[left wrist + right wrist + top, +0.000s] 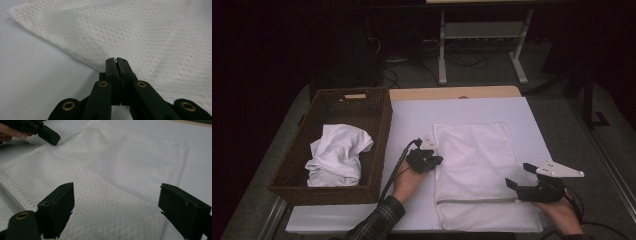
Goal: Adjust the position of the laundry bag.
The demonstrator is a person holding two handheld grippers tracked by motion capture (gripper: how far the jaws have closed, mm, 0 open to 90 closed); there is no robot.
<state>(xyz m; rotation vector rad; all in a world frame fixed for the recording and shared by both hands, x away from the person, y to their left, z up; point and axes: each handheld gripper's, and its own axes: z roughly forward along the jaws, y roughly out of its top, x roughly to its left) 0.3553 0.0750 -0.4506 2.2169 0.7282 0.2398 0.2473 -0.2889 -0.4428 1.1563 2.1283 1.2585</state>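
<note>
On white table cover, wicker basket holds crumpled white cloth.

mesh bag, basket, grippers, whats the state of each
mesh bag: flat on the table, zipper closed, left edge pinched
basket: upright, holds a crumpled white cloth
left gripper: shut on the mesh bag edge
right gripper: open above the mesh bag

White mesh bag with dotted weave; dark brown woven basket; crumpled cloth, seemingly plain white.
</note>
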